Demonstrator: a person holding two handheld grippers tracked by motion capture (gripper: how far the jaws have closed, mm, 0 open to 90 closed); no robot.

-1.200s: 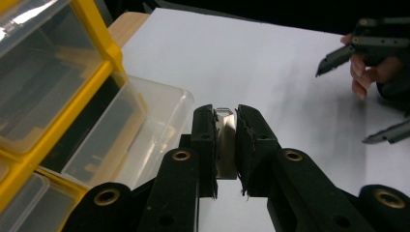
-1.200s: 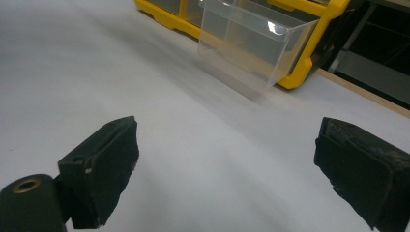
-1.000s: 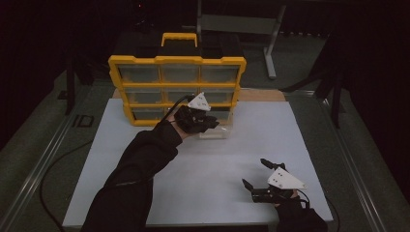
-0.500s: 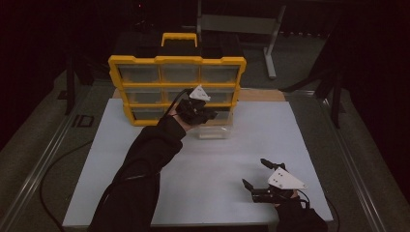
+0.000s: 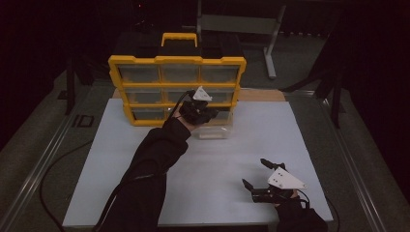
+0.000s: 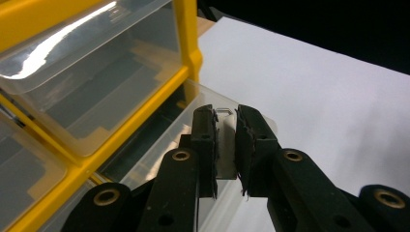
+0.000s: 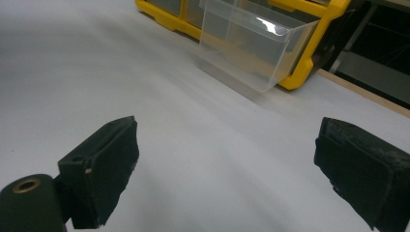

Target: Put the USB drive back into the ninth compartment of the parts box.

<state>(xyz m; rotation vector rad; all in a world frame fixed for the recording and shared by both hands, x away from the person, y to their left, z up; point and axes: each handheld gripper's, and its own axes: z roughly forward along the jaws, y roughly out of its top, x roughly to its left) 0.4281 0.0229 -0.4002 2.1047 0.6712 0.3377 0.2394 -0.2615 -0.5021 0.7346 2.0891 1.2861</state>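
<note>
A yellow drawer cabinet (image 5: 176, 60) stands at the back of the white table. Its bottom right clear drawer (image 5: 215, 130) is pulled out onto the table. My left gripper (image 5: 208, 113) reaches over it, and in the left gripper view the left gripper (image 6: 226, 116) is shut on the small clear tab (image 6: 224, 145) at the front of the clear drawer (image 6: 159, 140), beside the cabinet's yellow frame (image 6: 188, 43). My right gripper (image 5: 254, 172) rests open near the front right of the table. The right gripper (image 7: 232, 150) holds nothing and faces the drawer (image 7: 246, 43) from afar.
The white table top (image 5: 270, 130) spreads between the drawer and the right gripper. A wooden strip (image 5: 261, 94) runs along the table's back right edge. A metal stand (image 5: 270, 38) is behind the cabinet. A cable (image 5: 58, 164) trails off the table's left side.
My left gripper has shifted slightly up and toward the cabinet at the drawer's front. The drawer and the right gripper have not visibly moved.
</note>
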